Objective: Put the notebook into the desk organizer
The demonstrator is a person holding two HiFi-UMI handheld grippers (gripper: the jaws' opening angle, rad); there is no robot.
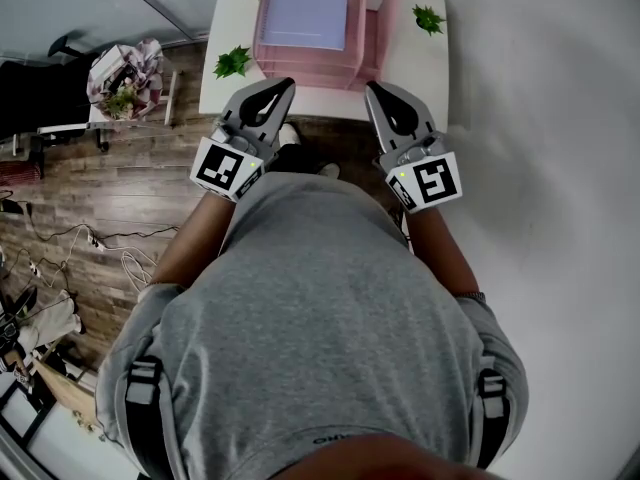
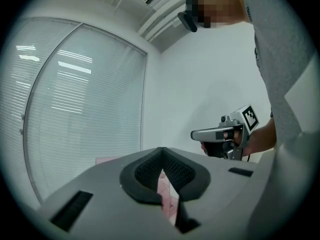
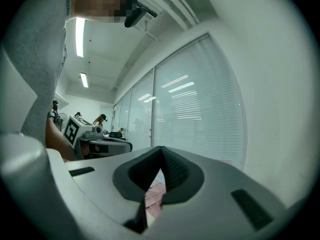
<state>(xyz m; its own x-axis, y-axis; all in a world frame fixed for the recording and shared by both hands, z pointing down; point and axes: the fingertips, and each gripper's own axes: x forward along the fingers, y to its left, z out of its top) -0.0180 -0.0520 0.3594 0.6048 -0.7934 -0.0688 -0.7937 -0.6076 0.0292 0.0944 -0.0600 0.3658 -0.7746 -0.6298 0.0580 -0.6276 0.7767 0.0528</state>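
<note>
A lavender notebook (image 1: 305,8) lies flat in the top of the pink see-through desk organizer (image 1: 368,53), which stands on a small white table (image 1: 222,28). Both grippers hang just short of the table's near edge, pointing level toward it. My left gripper (image 1: 288,84) is shut and holds nothing; its tips (image 2: 161,149) meet. On the other side my right gripper (image 1: 370,87) is shut too, its tips (image 3: 161,148) pressed together with nothing in them. A sliver of pink shows below each pair of tips. Each gripper view shows the other gripper alongside.
Two small green plants (image 1: 233,63) (image 1: 428,18) sit on the table beside the organizer. Left of the table is wood floor with a cluttered cart (image 1: 125,78) and loose cables (image 1: 100,238). A glass wall with blinds (image 2: 75,114) stands behind the table.
</note>
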